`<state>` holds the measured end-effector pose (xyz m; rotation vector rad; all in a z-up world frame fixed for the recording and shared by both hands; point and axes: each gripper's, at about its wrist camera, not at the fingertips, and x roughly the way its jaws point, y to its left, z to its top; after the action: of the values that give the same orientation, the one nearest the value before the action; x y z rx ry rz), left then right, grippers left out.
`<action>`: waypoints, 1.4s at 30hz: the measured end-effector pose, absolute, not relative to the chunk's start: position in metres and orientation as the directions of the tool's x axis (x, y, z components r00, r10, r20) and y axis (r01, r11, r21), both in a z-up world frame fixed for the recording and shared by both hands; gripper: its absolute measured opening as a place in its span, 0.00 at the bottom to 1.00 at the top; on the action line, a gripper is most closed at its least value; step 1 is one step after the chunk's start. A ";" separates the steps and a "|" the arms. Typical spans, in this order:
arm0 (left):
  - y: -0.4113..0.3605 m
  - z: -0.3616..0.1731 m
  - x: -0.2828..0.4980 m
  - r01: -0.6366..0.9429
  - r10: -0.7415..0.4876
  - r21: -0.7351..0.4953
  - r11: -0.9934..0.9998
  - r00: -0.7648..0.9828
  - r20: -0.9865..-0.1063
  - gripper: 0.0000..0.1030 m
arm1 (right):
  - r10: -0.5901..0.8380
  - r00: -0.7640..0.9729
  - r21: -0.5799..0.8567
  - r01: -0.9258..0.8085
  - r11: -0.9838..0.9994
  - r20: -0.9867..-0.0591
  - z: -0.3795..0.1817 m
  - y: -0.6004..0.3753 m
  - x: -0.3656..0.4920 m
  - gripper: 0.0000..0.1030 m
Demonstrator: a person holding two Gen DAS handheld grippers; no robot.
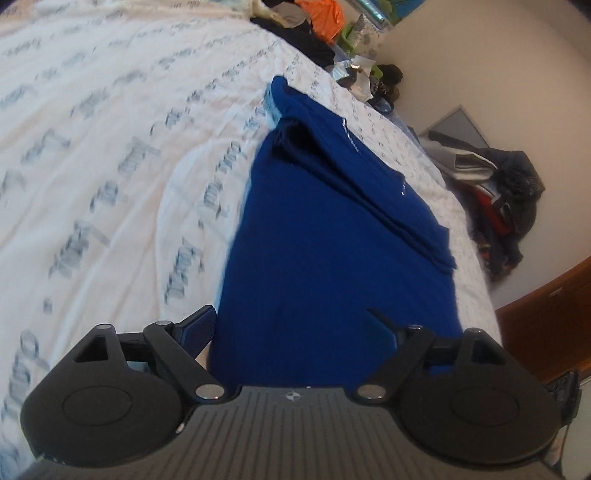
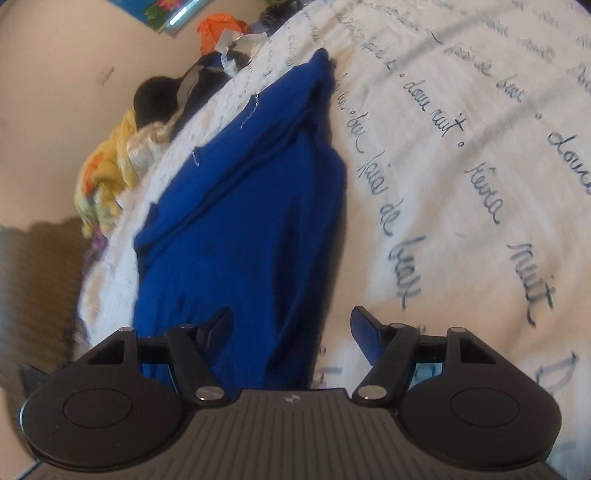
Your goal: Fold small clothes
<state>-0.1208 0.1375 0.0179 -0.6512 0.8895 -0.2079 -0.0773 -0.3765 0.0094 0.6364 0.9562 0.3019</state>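
A royal-blue garment lies on the white bed cover printed with handwriting, with a folded layer along the side nearest the bed edge. My left gripper hovers open over the garment's near end; one finger is over the cover, the other over the blue cloth. From the other end, the right wrist view shows the same garment. My right gripper is open above that end, with one finger over the cloth and the other over the cover. Neither gripper holds anything.
The bed edge runs close beside the garment. Beyond it are a heap of dark and red clothes on the floor, a brown wooden panel, an orange bag, and yellow cloth by the wall.
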 end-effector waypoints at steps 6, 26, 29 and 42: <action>0.127 0.014 -0.160 -0.054 -0.473 -0.621 0.782 0.598 -0.647 0.83 | 0.403 0.559 0.300 -0.271 0.915 -0.725 0.056 -0.290 -0.132 0.66; 0.145 0.000 -0.173 -0.081 -0.542 -0.657 0.749 0.494 -0.680 0.36 | 0.405 0.484 0.462 0.000 0.887 -0.776 0.022 -0.372 -0.175 0.25; 0.138 0.001 -0.172 -0.062 -0.610 -0.726 0.685 0.495 -0.619 0.80 | 0.459 0.476 0.516 -0.013 0.857 -0.750 0.019 -0.370 -0.171 0.56; 0.127 0.017 -0.182 -0.029 -0.383 -0.458 0.889 0.501 -0.776 0.11 | 0.408 0.476 0.438 -0.053 0.897 -0.779 0.027 -0.384 -0.172 0.06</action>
<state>-0.1817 0.1266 0.0167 -0.4459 1.0315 -0.2230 -0.1721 -0.3836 0.0272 0.3813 1.0422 0.2900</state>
